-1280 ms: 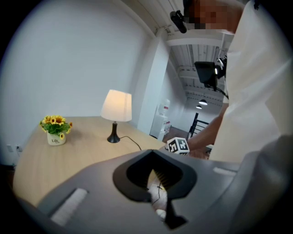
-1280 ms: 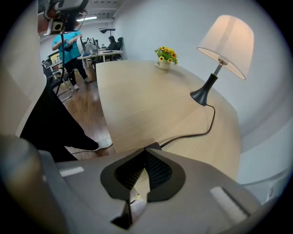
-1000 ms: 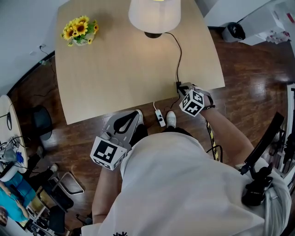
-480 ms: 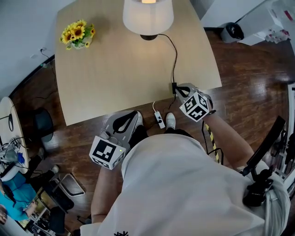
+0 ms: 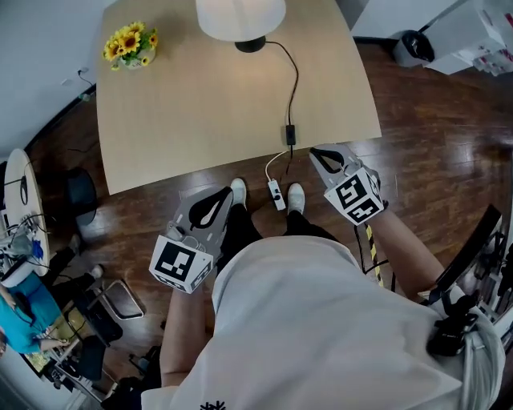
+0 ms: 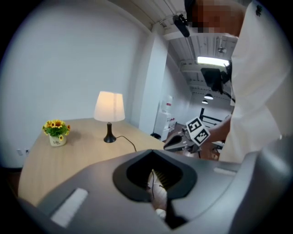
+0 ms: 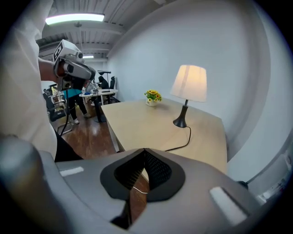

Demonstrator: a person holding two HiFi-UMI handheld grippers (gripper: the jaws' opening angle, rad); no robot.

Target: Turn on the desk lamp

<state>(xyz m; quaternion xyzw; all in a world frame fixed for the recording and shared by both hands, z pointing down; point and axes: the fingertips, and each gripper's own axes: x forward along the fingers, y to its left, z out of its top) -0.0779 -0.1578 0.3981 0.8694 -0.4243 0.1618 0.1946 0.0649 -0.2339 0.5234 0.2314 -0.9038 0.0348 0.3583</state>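
- Head view puts the lamp [image 5: 240,16] at the far edge of the bench [image 5: 200,112], upright on its dark base, with a pot of flowers [image 5: 130,46] well apart at the far left corner.
- From the base, the cord [image 5: 293,72] runs toward me across the bench to the switch [image 5: 289,134], which lies just inside the near edge. The cord then drops to a power strip [image 5: 276,194] on the floor.
- In both gripper views the shade glows warm against the pale wall, so I judge the lamp is lit.
- My left gripper [image 5: 216,207] hangs over the floor on my side of the bench, near my legs. Its own view shows the jaws together with nothing between them, only a shoe and the floor seen through the gap behind the tips.
- My right gripper [image 5: 323,158] sits just off the bench's near edge, near the switch but apart from it. Its jaws are also closed tip to tip and empty.
- Progress, as I read it: with the shade lit and neither gripper touching the switch or cord, the task looks done.
- I see nothing left to do. The only check I would want is a closer look at the switch, which is too small here to read its position.
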